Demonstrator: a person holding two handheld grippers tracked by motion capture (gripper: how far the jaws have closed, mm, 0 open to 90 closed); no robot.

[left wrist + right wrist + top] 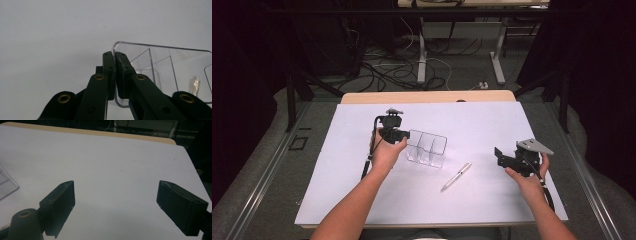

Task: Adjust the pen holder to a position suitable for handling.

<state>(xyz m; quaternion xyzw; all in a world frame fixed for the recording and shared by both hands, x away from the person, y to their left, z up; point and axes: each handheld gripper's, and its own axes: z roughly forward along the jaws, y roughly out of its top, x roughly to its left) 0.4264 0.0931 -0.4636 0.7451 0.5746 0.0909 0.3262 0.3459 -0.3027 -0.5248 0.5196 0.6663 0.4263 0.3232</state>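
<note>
A clear plastic organizer (427,148) with inner dividers stands upright on the white sheet near the table's middle. My left gripper (404,134) is at its left end, shut on the end wall. In the left gripper view the two black jaws of that left gripper (114,60) pinch the organizer's (175,62) thin rim, one inside and one outside. A silver pen (456,176) lies on the sheet just right of and nearer than the organizer. My right gripper (499,156) hovers at the right side, open and holding nothing. In its own view the right gripper (116,192) stands wide over bare sheet.
The white sheet (412,200) covers most of the wooden table (427,96). A corner of the organizer (6,185) shows at the left edge of the right gripper view. Beyond the table's far edge are desk legs and cables on the floor (412,70).
</note>
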